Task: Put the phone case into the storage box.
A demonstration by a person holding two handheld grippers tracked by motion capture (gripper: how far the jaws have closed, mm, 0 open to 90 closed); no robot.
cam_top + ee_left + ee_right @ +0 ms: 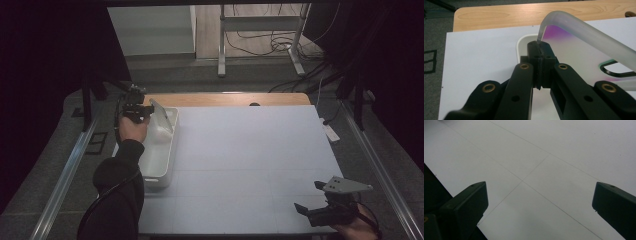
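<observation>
The left gripper (539,50) was clamped tight on the edge of a translucent plastic board (584,50), holding it tilted over the far end of the white bin (161,150) at the counter's (250,150) left side. The right gripper (311,196) hung wide apart above the bare near-right corner, gripping nothing.

White bin (159,155), white gridded mat (250,165), frosted translucent board (584,47), black claws.
</observation>
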